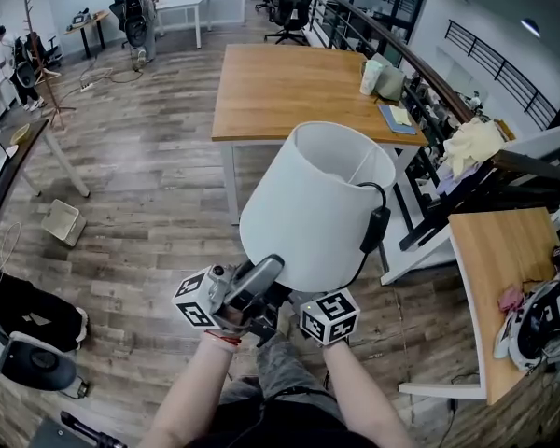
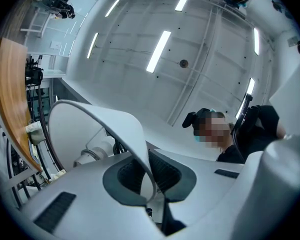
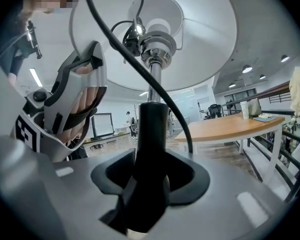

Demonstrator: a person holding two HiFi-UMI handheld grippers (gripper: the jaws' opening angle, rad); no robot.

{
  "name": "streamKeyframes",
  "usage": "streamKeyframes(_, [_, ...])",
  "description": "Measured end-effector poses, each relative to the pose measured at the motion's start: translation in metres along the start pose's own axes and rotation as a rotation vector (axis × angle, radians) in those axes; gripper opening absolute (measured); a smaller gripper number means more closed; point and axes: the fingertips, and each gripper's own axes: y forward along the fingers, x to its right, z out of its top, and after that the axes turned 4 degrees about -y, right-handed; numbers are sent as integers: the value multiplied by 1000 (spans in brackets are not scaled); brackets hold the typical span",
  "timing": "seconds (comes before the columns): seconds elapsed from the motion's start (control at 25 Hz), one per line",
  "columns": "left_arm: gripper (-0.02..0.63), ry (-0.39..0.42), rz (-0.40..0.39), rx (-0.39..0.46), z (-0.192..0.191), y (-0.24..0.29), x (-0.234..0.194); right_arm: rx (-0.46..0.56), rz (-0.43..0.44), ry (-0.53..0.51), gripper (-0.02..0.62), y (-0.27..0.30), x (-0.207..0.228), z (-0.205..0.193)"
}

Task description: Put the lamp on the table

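In the head view the lamp's white shade (image 1: 317, 203) hangs tilted in front of me, over the wooden floor, with a black cable and switch (image 1: 373, 230) down its right side. My left gripper (image 1: 273, 271) is shut on the shade's lower rim; the left gripper view shows that thin white rim (image 2: 115, 124) pinched between the pads of the left gripper (image 2: 151, 186). My right gripper (image 3: 150, 184) is shut on the lamp's black stem (image 3: 151, 129), below the chrome socket (image 3: 157, 46). Only its marker cube (image 1: 329, 317) shows under the shade. The long wooden table (image 1: 289, 91) stands ahead, beyond the lamp.
White cups (image 1: 373, 77) and a blue notebook (image 1: 397, 118) sit at the table's right end. A second wooden desk (image 1: 504, 250) and a dark railing (image 1: 429, 73) are at the right. A white bin (image 1: 63, 220) lies on the floor at the left, office chairs (image 1: 294, 7) behind.
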Motion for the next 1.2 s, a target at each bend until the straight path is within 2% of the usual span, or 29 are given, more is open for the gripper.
streamKeyframes(0.88, [9, -3, 33, 12, 71, 40, -203, -48, 48, 10, 193, 130, 177, 19])
streamKeyframes(1.2, [9, -8, 40, 41, 93, 45, -257, -62, 59, 3, 193, 163, 221, 19])
